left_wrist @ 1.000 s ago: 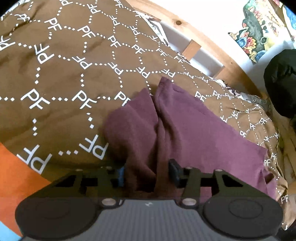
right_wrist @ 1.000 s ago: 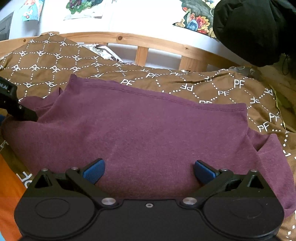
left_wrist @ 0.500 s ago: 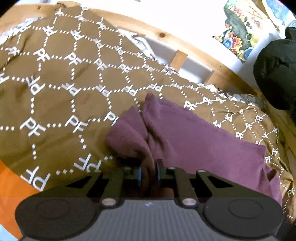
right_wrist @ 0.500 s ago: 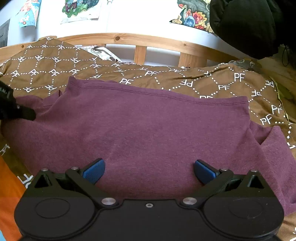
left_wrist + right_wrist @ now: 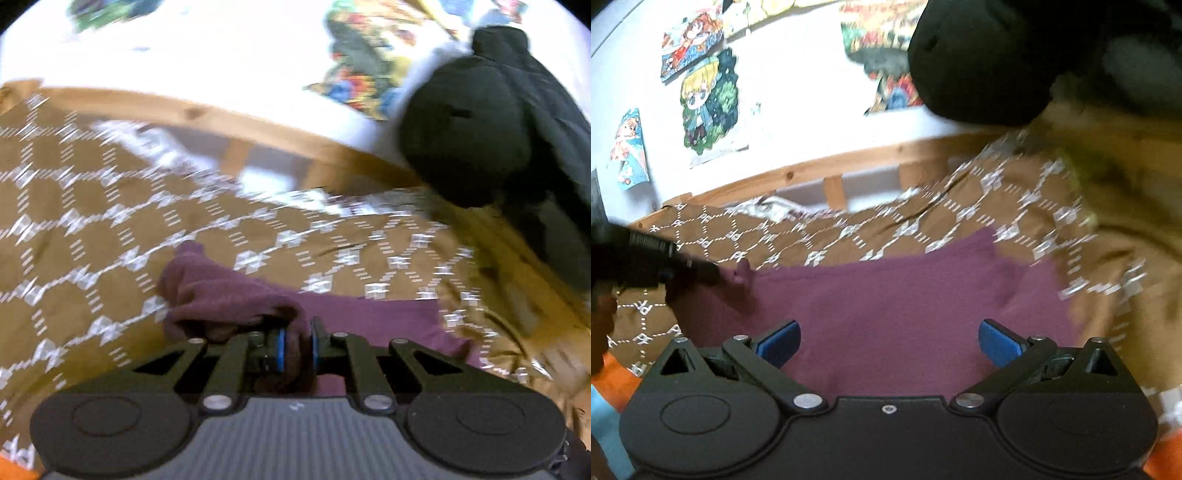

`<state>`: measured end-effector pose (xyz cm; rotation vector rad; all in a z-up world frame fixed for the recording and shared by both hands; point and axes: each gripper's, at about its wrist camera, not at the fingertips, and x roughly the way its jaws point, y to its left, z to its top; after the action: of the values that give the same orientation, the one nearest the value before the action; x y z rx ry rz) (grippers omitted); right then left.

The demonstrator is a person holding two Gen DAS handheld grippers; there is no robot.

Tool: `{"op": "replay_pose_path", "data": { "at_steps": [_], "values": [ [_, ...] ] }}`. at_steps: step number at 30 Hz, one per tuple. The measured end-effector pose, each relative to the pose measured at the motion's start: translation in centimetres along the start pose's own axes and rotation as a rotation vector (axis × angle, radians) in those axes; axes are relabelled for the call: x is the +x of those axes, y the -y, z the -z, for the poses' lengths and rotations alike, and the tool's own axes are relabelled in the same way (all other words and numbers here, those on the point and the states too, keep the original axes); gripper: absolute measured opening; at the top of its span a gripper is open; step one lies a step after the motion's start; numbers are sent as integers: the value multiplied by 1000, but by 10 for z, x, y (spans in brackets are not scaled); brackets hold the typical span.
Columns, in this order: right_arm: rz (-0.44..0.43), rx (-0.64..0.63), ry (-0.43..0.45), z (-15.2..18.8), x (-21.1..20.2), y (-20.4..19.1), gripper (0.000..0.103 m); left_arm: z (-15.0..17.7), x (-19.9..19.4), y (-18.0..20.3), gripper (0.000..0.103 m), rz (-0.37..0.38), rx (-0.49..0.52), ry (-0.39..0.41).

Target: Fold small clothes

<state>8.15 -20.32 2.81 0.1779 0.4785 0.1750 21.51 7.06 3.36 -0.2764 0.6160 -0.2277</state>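
A maroon garment lies on the brown patterned quilt. My left gripper is shut on a bunched fold at the garment's left edge, and the cloth fills the narrow gap between its blue pads. The fold is raised off the quilt. In the right wrist view the garment spreads out ahead. My right gripper stands open over its near edge, pads wide apart and not pressing on the cloth. The left gripper shows at that view's left edge, holding the garment's corner. Both views are motion-blurred.
A wooden bed rail runs behind the quilt. A bulky black cloth mass hangs at the upper right. Cartoon posters cover the white wall. Orange bedding shows at the lower left.
The left gripper shut on the garment's fold and rose with it, bunching the cloth. Both views swung upward and rolled, showing more wall. The right gripper stayed open.
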Motion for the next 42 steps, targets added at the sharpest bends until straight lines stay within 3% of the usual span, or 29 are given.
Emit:
{"op": "replay_pose_path", "data": {
  "at_steps": [5, 9, 13, 15, 21, 22, 26, 31, 33, 39, 42],
  "values": [
    [105, 84, 69, 0, -33, 40, 102, 0, 20, 70, 13, 98, 143, -19],
    [188, 110, 90, 1, -43, 63, 102, 21, 32, 118, 12, 182, 257, -63],
    [251, 143, 155, 1, -57, 84, 102, 50, 36, 136, 11, 275, 289, -111],
    [264, 142, 167, 0, -57, 88, 102, 66, 38, 141, 10, 294, 306, -132],
    [245, 138, 156, 2, -53, 91, 102, 101, 41, 153, 14, 251, 399, -183],
    [238, 126, 155, 1, -52, 90, 102, 104, 40, 154, 16, 247, 413, -184],
    [217, 73, 160, -1, -51, 85, 102, 113, 26, 156, 55, 258, 450, -163],
    [202, 32, 139, -3, -45, 85, 102, 121, 5, 162, 73, 210, 517, -108],
    [191, 39, 127, -5, -42, 86, 102, 123, -4, 163, 87, 176, 537, -80],
    [205, -31, 94, -7, -29, 77, 102, 122, -27, 158, 96, 135, 501, -39],
    [124, -54, 92, -15, -23, 71, 102, 120, -23, 152, 96, 65, 513, -27]
  ]
}}
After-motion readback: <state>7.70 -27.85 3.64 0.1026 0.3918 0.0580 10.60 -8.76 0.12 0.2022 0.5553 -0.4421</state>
